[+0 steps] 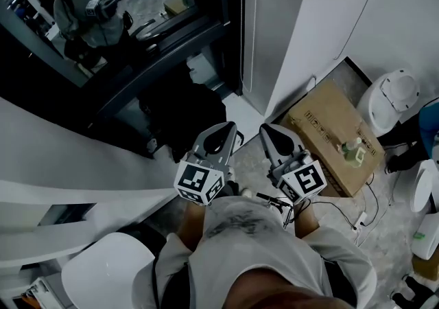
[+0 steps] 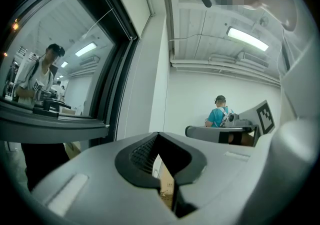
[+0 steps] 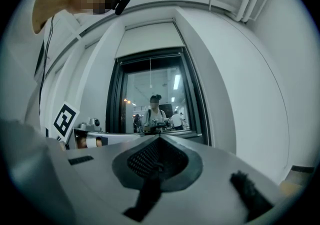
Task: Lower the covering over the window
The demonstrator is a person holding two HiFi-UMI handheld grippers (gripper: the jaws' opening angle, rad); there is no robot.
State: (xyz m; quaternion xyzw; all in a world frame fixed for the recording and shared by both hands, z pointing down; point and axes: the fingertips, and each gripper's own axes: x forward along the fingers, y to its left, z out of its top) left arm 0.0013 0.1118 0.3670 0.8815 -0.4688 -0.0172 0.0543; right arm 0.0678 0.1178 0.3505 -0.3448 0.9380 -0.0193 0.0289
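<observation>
The window (image 1: 103,19) has a black frame and fills the upper left of the head view. In the right gripper view the window (image 3: 152,99) lies straight ahead. The white covering (image 3: 150,36) sits rolled up above the glass, and a thin cord (image 3: 150,74) hangs from it down the middle. My left gripper (image 1: 230,126) and right gripper (image 1: 264,128) are side by side below the sill, both level, shut and empty. The left gripper (image 2: 159,134) has the window (image 2: 50,69) at its left. The right gripper (image 3: 160,138) faces the glass, still apart from the cord.
A flat cardboard box (image 1: 336,136) lies on the floor at the right with a small green item (image 1: 353,153) on it. White round objects (image 1: 391,98) stand beyond it, and cables (image 1: 363,211) run nearby. A white seat (image 1: 110,266) is at lower left. A person in blue (image 2: 218,114) stands farther off.
</observation>
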